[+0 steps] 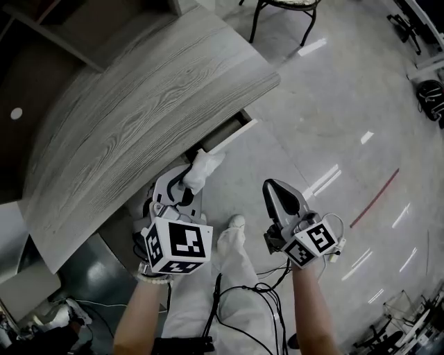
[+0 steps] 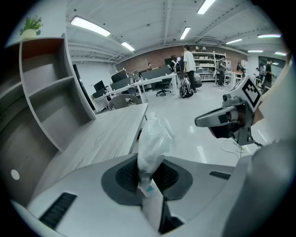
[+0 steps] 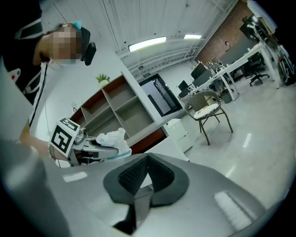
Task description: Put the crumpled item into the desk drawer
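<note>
The crumpled white item [image 1: 202,168] sticks up from my left gripper [image 1: 187,183], which is shut on its lower end. In the left gripper view the item [image 2: 154,141] stands pinched between the dark pads. It hangs just in front of the grey wooden desk [image 1: 139,118], close to the drawer [image 1: 233,134], which stands pulled out a little at the desk's edge. My right gripper [image 1: 276,196] is shut and empty, over the floor to the right of the left one. The right gripper view shows its pads [image 3: 134,173] pressed together, with the left gripper [image 3: 90,147] and the item [image 3: 113,138] beyond.
A metal chair [image 1: 283,7] stands past the desk's far corner. An open shelf unit [image 2: 51,88] rises on the desk's left side. The person's legs and shoe [image 1: 236,223] and trailing cables [image 1: 257,298] are below the grippers. Office desks and people [image 2: 187,60] stand far off.
</note>
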Tool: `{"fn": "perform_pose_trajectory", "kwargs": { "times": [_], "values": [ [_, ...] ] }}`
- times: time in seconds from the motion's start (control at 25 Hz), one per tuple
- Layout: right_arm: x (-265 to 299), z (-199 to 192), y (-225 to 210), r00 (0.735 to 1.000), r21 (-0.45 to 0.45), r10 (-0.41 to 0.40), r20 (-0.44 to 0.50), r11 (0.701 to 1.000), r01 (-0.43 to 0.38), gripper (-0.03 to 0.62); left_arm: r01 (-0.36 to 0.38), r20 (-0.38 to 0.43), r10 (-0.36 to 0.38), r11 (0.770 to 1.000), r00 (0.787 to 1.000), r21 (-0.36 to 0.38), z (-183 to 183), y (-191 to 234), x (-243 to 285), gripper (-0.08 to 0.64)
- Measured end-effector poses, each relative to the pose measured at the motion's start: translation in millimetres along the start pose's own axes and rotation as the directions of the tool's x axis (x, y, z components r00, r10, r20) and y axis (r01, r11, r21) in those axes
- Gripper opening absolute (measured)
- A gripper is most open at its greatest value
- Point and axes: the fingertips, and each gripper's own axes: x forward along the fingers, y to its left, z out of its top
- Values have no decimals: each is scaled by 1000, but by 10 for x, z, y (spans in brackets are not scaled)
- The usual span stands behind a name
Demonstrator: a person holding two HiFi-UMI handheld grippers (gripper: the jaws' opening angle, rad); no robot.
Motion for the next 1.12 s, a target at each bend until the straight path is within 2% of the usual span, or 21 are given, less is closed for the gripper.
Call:
{"fn": "perform_pose_trajectory", "kwargs": {
  "times": [0.2,0.44,0.76,0.92,1.12],
  "values": [
    [-89,70,56,1000,-8,3,-4,1000,-3,9,-43,-93,48,998,995,54,4,25,143,52],
    [-158,103,28,1000,-1,-3,-2,1000,3,9,-79,-195,99,991,976,107,-32,54,286,52],
    [-213,112,31,1000,14,2,-5,1000,-2,9,-70,-313,102,991,944,111,-122,49,498,52],
    [-237,117,42,1000,17,6,-4,1000,-6,9,-64,-322,89,994,943,87,-115,4,510,57],
    [-244,105,29,1000,21,6,-8,1000,-6,9,-61,-303,77,996,950,61,-81,-27,477,134]
  ]
}}
